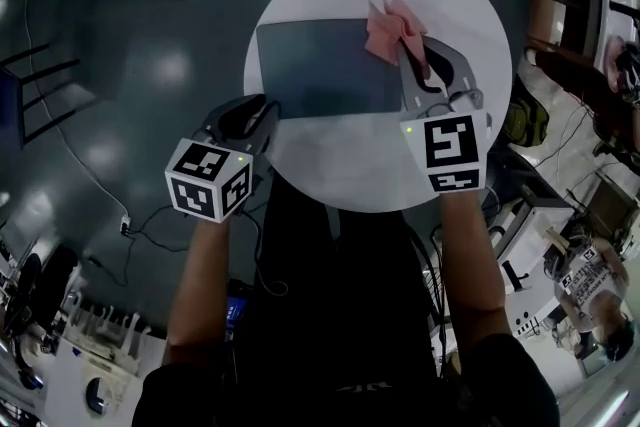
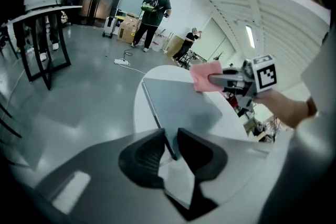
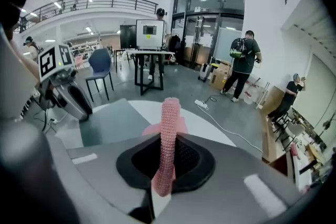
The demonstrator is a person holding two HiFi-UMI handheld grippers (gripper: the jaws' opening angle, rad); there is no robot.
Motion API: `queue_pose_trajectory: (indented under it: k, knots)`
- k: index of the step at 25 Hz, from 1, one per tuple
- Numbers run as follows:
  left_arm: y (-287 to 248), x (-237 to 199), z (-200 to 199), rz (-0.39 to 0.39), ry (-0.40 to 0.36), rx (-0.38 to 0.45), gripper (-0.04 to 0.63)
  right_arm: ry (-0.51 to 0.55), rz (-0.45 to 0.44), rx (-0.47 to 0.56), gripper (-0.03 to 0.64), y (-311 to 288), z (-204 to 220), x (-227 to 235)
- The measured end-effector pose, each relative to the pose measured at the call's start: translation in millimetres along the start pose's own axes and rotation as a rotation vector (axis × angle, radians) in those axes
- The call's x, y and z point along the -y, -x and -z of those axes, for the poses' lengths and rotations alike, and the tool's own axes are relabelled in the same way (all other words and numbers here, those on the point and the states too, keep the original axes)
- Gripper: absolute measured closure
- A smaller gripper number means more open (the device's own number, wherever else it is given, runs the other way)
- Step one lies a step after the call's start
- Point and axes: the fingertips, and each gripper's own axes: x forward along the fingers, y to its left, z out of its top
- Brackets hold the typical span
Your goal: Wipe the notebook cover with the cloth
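**Item:** flat rectangular dark grey notebook (image 1: 325, 65). It lay closed on the round white counter (image 1: 340, 177), long side across your view.

**Restraint:** your left gripper (image 1: 262, 111) was clenched on the notebook's near left corner, with the thin edge pinched between the dark pads.

**Tool:** pink knitted cloth (image 1: 390, 30), bunched. Your right gripper (image 1: 420, 57) was clamped on it, a fold standing up out of the jaws and the rest hanging over the notebook's far right corner. The left gripper view suggested it sat just above the cover rather than pressed flat, though contact could not be settled.

**Step in hand:** judged to be the wiping itself, at the end of a stroke or between strokes.

**Next move calls for:** lowering the cloth until it flattened on the cover, then drawing it across towards the left edge while your left gripper kept the corner pinned.
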Motion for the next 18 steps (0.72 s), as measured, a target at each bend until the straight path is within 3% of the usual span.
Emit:
queue_pose_trajectory:
  k: [6,11,18]
  knots:
    - [-3.5,1.6,2.0,0.013,-0.002,-0.001,0.514,-0.03,-0.165,0.146,0.603,-4.9,-64.7,-72.4]
    - [-5.7,7.7,4.3,0.019,-0.007,0.006,0.514,-0.014,-0.271,0.133,0.603,-30.1,-68.7,-126.3]
    - [-2.1,10.8,3.1,0.015,-0.025,0.01,0.514,0.132,-0.319,0.014,0.603,-66.6,-49.8,-169.0]
